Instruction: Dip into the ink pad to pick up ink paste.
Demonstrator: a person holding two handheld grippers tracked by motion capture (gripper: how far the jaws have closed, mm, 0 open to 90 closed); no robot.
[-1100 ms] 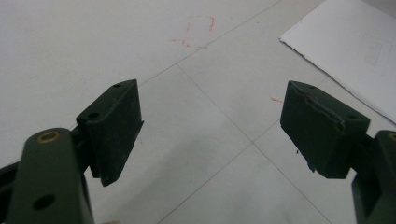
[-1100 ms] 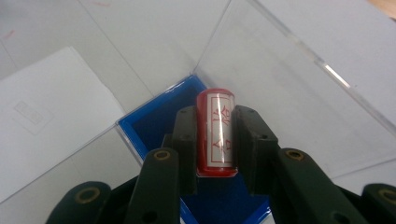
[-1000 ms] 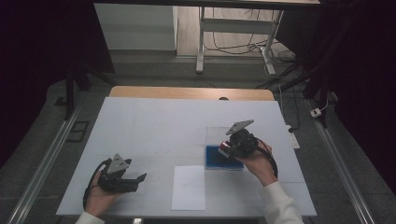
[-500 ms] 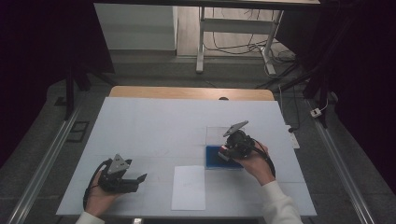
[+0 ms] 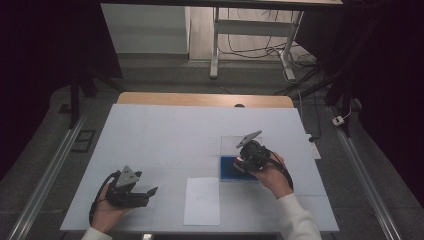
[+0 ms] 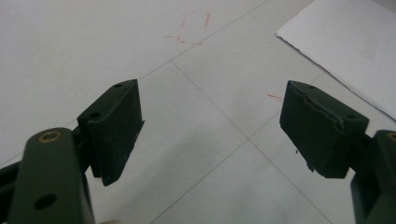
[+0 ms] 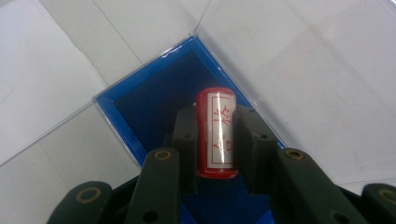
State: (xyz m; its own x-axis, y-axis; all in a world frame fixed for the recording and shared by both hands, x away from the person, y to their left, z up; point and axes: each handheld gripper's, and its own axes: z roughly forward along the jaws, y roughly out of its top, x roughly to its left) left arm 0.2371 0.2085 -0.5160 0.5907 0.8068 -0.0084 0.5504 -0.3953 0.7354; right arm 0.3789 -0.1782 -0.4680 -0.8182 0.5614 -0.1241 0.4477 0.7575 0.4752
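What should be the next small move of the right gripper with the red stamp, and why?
Probably lift it straight up. The right gripper is shut on the red stamp, its fingers pressing both sides, above the blue ink pad in its clear open case. A white paper sheet lies nearby, likely the place to stamp. The left gripper is open over the table.

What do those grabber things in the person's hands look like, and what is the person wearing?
Each gripper is dark, nearly black, with two chunky block-shaped jaws on arms held by round brass-coloured pins. The left gripper and right gripper each carry a grey three-cornered plate on top and trail a black cable. The person wears white sleeves.
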